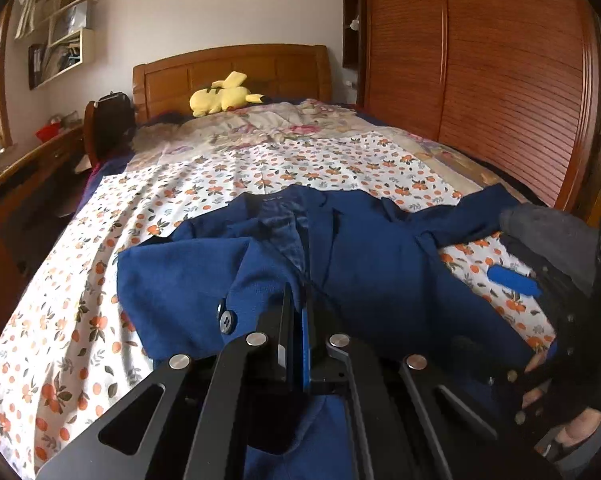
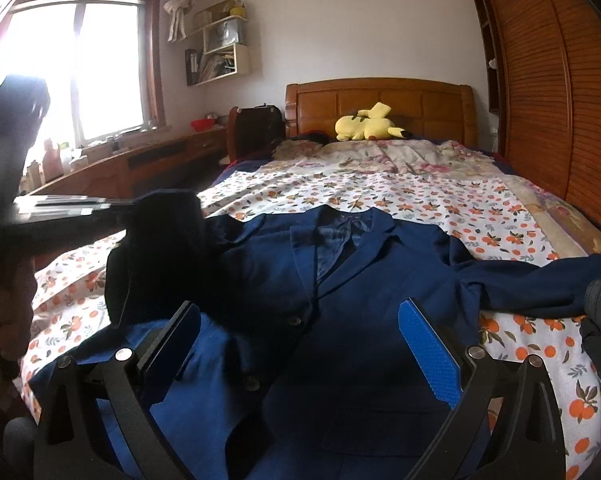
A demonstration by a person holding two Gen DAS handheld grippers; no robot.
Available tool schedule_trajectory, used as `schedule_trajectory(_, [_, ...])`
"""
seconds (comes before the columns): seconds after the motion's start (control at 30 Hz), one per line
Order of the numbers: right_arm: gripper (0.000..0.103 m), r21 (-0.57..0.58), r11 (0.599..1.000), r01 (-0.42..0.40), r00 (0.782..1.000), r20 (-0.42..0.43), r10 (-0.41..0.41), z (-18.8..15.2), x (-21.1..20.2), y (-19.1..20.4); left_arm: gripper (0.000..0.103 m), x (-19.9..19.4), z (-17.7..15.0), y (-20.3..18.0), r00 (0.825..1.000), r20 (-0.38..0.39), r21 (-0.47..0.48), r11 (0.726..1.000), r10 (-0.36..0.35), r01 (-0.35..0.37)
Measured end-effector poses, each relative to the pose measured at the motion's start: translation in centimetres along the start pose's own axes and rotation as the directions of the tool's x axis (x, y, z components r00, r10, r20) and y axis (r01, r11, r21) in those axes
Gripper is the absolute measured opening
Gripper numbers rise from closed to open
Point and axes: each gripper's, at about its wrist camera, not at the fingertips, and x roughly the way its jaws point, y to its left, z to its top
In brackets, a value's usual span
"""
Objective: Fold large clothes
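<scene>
Left tongs (image 1: 298,312) pinched tight on navy jacket (image 2: 360,280) fabric, apparently left sleeve, lifted over its front. Right tongs (image 2: 300,344) spread wide, empty, hovering above jacket hem. Jacket face-up on floral bedsheet (image 1: 260,160), right sleeve (image 2: 540,280) splayed out. Fold barely begun; second sleeve and body folds remaining.

Both hand-held grippers are black metal linkages with silver rivets and blue textured pads (image 2: 428,356); the person's right hand (image 1: 560,396) wears a black fingerless glove and grey sleeve (image 1: 556,236).
</scene>
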Motion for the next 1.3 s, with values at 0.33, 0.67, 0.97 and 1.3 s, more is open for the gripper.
schedule_trajectory(0.33, [0.096,-0.020,1.000,-0.002,1.000,-0.018,0.001,-0.7,0.4,1.1,0.061,-0.5,-4.9,2.1,0.998,0.008,-0.059,0.996,0.063,-0.063])
schedule_trajectory(0.67, [0.096,-0.048,0.998,-0.051,0.997,-0.057,0.048,-1.1,2.0,4.2,0.100,-4.6,-10.0,5.1,0.987,0.076,-0.139,0.982,0.143,-0.131])
schedule_trajectory(0.97, [0.096,-0.074,0.991,-0.109,0.992,-0.076,0.103,-0.5,3.5,8.2,0.100,-8.7,-12.8,7.7,0.973,0.112,-0.172,0.969,0.201,-0.180])
schedule_trajectory(1.3, [0.094,-0.091,0.984,-0.156,0.984,-0.102,0.147,0.2,6.7,11.6,0.100,-10.8,-15.2,9.3,0.961,0.107,-0.153,0.959,0.257,-0.239])
